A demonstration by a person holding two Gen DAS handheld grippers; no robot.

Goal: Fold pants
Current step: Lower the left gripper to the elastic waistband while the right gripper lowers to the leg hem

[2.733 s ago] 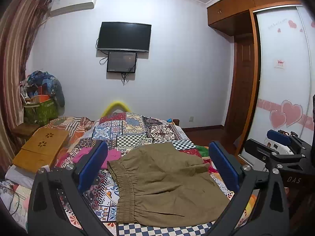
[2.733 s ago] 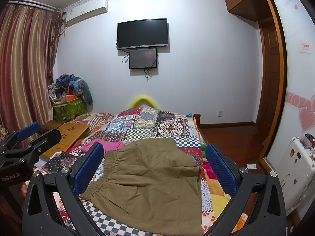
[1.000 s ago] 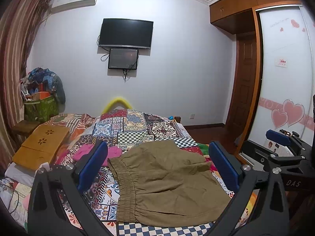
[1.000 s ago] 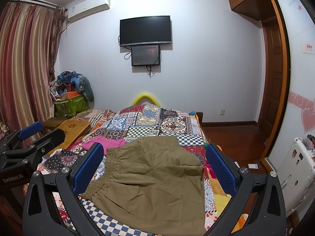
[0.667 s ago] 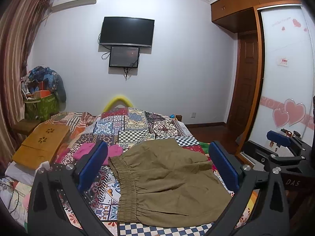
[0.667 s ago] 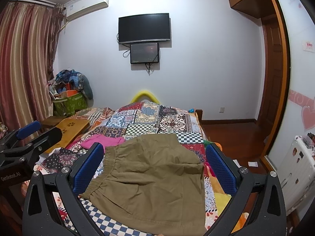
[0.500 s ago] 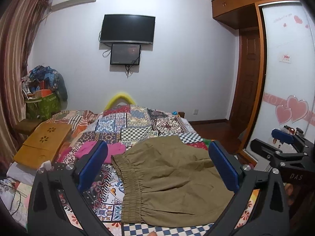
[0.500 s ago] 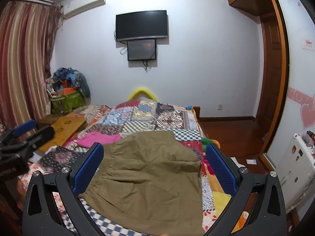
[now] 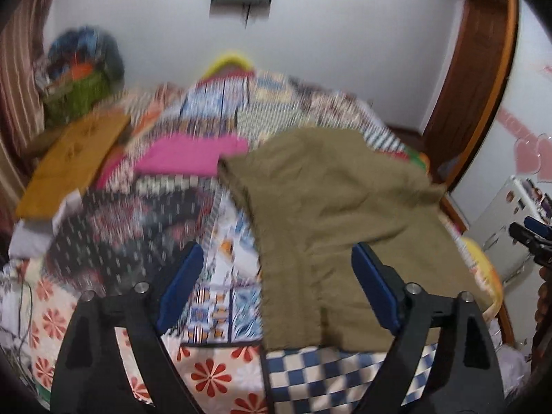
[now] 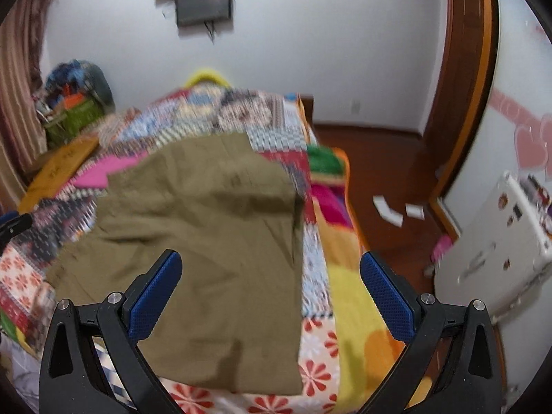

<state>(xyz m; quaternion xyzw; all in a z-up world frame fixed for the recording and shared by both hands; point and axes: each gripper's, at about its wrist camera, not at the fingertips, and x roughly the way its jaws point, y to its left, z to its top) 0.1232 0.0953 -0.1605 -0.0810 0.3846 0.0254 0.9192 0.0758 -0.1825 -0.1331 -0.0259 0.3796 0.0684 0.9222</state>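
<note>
Olive-brown pants [image 9: 331, 214] lie flat on the patchwork bedspread [image 9: 145, 227], elastic waistband toward the left. My left gripper [image 9: 276, 293] is open and empty, above the near waistband edge. In the right wrist view the pants [image 10: 210, 241] fill the middle. My right gripper [image 10: 272, 293] is open and empty, above the near right part of the pants and the bed's right edge. Both views are blurred.
A pink garment [image 9: 193, 155] lies on the bed beyond the waistband. A wooden lap table [image 9: 72, 162] sits at the bed's left. The bed's right edge drops to a wooden floor [image 10: 390, 179] with a white appliance [image 10: 493, 248] beside it.
Both grippers have tilted down and moved in closer over the bed, so the pants now fill more of each view. The pants have not moved. Both grippers stay open.
</note>
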